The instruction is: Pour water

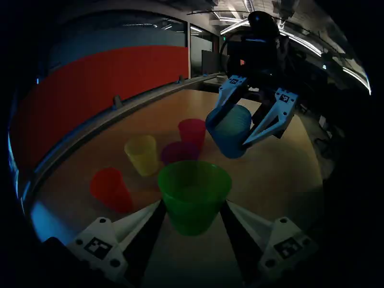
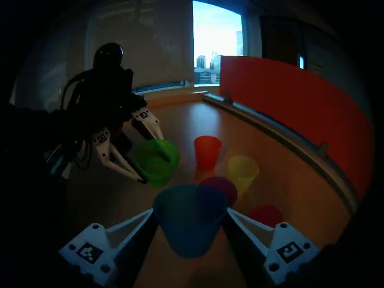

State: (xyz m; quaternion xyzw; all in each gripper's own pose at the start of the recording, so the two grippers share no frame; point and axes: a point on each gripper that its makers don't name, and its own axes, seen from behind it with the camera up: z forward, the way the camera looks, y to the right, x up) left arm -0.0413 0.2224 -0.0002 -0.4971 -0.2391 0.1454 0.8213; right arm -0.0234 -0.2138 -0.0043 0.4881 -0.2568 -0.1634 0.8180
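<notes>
Left gripper view, read left to right. A red wall panel (image 1: 96, 81) runs along the far edge of the table (image 1: 273, 182). Four cups stand on the tabletop: a red cup (image 1: 110, 188) farthest left, a yellow cup (image 1: 142, 153) beside it, a purple cup (image 1: 179, 152) just behind the near foreground, and a pink cup (image 1: 192, 132) behind that.

The left gripper (image 1: 193, 206) is in the near centre. Its fingers (image 1: 139, 225) are spread about a cup's width apart, and both press against the sides of the green cup (image 1: 194, 187), which sits upright between them.

The right gripper (image 1: 229, 133) is up and to the right, beyond the standing cups. Both of its fingers are closed against the blue cup (image 1: 230, 127), which is tilted (how much is hard to judge through the fisheye lens). The blue cup is well apart from the green one, with the purple and pink cups between them.

Right gripper view, same order. The green cup shows at left in the far gripper, the blue cup sits near centre between the near fingers, and a bright window (image 2: 217, 43) lies behind.

Whether any cup holds water cannot be told in this dim light.
</notes>
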